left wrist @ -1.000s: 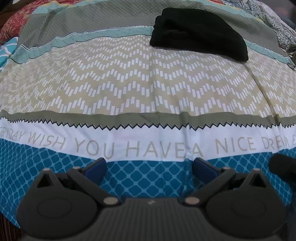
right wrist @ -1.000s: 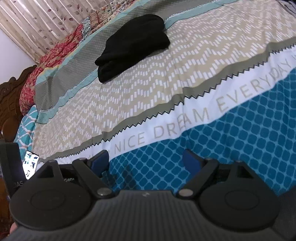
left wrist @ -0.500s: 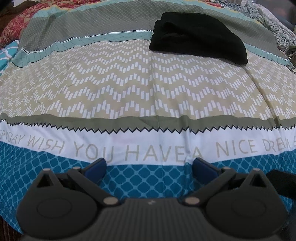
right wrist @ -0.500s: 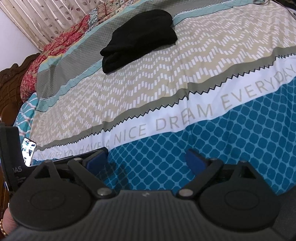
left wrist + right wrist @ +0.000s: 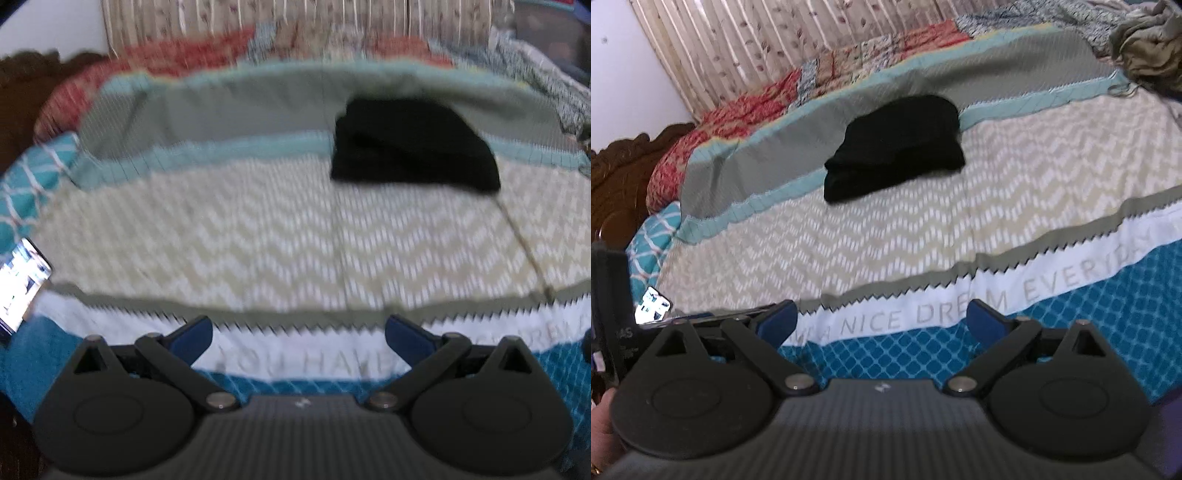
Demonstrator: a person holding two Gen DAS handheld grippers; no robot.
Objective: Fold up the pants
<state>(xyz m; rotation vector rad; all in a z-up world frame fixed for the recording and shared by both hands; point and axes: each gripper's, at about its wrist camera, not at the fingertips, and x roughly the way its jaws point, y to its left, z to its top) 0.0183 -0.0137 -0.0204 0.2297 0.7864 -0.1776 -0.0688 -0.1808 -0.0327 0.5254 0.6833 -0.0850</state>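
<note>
Two hand-held grippers, both over the near edge of a patterned bedspread [image 5: 1015, 192]. Left gripper [image 5: 298, 334]: blue-padded fingers spread wide, nothing between them, above the white band of lettering. Right gripper [image 5: 881, 320]: likewise spread apart and empty, over the words NICE DREAM and the blue lattice strip. Black pants [image 5: 895, 146], folded into a compact bundle, well apart from both grippers, toward the far side of the bed, across the join of the pale chevron band and the teal and grey stripes. In the blurred left wrist view, the same bundle [image 5: 412, 146] up and right of centre. Lit phone screen [image 5: 18, 284] at the left edge of the bed. Red floral quilt [image 5: 738, 118] and pleated leaf-print curtain [image 5: 783, 40] behind. Carved wooden headboard [image 5: 624, 177] at far left. Crumpled olive cloth [image 5: 1148, 44] at top right.
</note>
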